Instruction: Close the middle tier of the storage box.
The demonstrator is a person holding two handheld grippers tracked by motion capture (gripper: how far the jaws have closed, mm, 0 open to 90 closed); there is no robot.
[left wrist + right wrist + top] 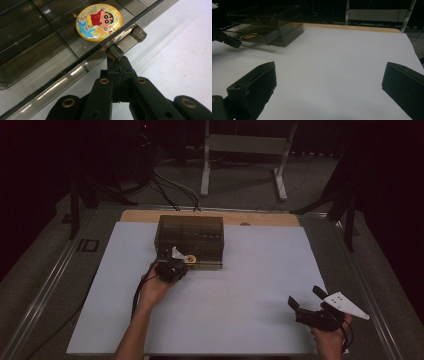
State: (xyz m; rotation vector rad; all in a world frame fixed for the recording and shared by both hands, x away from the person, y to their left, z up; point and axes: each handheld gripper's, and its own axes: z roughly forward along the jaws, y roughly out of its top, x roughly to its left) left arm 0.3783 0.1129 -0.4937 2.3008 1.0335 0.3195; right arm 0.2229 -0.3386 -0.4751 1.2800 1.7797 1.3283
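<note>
A dim room, seen from above, holds a desk (250,320) covered by a white sheet. At upper centre of the frame stands a smoky, see-through plastic drawer box (190,237). A person's left forearm comes in from the bottom edge, and the left hand-held gripper (176,264) sits right at the box's lower front, slightly left of centre.

In the left gripper view, the two black jaws rise from the bottom and meet at the centre of the frame, pressed together on the small clear handle (125,43) that sticks out from the front edge of a drawer (37,62). The grip looks chosen for pulling or pushing: the handle is the only part that juts out enough to pinch. Inside the drawer, at upper centre of this view, lies a round orange badge (99,22) printed with a cartoon child in a red shirt. The badge rests flat on the drawer floor, just behind the front edge, so the drawer seems to be at least partly out of the box.

At the lower right of the high view, the right hand-held gripper (307,301) rests near the desk's right edge, well apart from the box, with its jaws spread and nothing between them. It appears parked there to stay clear while the left hand works. In the right gripper view the wide-set jaws frame bare white desk, with the box at upper left.
</note>
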